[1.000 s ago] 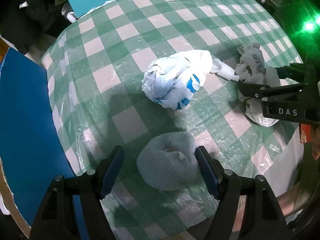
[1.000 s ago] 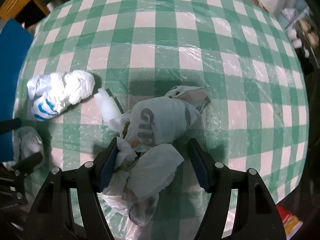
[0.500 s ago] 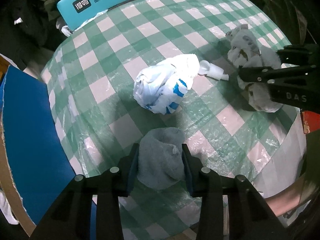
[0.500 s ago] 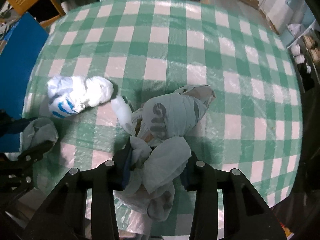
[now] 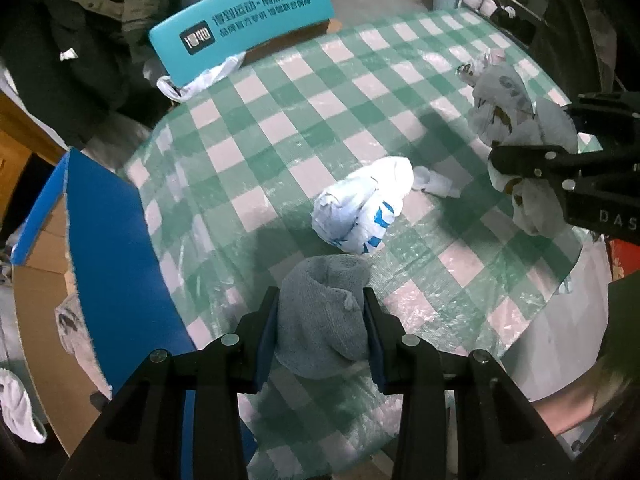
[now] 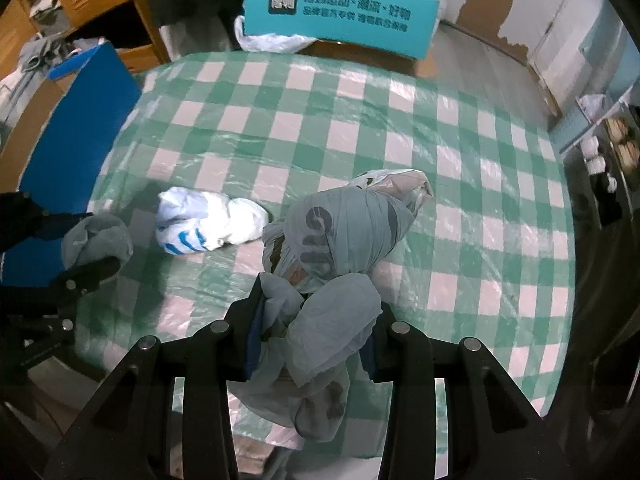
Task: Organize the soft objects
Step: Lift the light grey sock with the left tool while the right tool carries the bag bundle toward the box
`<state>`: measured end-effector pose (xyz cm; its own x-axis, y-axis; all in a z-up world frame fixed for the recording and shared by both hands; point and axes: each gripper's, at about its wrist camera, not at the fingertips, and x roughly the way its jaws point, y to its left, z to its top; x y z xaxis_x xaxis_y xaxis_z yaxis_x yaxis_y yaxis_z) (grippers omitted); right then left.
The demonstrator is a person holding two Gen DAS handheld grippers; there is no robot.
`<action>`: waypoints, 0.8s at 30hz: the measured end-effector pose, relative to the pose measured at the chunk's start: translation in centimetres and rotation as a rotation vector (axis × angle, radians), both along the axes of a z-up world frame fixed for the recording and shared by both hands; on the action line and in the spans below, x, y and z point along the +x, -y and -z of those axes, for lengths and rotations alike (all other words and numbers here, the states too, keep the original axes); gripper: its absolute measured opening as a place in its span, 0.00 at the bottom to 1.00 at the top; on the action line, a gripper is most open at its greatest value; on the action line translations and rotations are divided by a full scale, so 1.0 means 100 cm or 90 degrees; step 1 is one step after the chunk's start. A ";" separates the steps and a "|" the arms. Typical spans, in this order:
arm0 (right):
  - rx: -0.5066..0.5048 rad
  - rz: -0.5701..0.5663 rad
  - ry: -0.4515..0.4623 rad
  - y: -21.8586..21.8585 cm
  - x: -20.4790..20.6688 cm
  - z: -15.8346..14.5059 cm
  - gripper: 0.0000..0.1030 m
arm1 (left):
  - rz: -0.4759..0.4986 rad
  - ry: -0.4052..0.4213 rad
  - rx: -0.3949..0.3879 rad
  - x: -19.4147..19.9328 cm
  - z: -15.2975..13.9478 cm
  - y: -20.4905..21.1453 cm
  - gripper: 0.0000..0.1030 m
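Left gripper [image 5: 320, 322] clamped on grey towel [image 5: 322, 316], right gripper [image 6: 310, 330] clamped on grey plastic-bag bundle [image 6: 340, 236], both lifted off the checked table [image 6: 360, 120] since a second ago, white-blue bag [image 5: 362, 210] between them, far half of table open.

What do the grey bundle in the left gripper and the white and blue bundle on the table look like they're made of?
Grey bundle: likely knit or terry cloth, matte, with a fuzzy looped surface. White and blue bundle: probably thin plastic, a crumpled bag, with sharp creases and a slight sheen.
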<state>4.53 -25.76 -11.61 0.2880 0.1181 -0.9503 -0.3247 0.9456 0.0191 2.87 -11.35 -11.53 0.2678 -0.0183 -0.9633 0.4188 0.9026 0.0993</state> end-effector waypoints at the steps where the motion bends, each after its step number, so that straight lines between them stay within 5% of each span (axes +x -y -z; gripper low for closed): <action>1: 0.000 -0.003 0.004 -0.002 0.000 -0.003 0.37 | -0.001 0.003 -0.002 0.000 -0.003 -0.002 0.38; 24: 0.015 -0.062 0.050 -0.056 -0.014 -0.045 0.37 | -0.047 0.047 -0.034 -0.019 -0.050 -0.046 0.38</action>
<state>3.10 -20.13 -7.10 0.3481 0.1709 -0.9218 -0.4165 0.9091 0.0112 0.97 -6.77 -6.50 0.3400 -0.0470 -0.9392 0.3437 0.9359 0.0776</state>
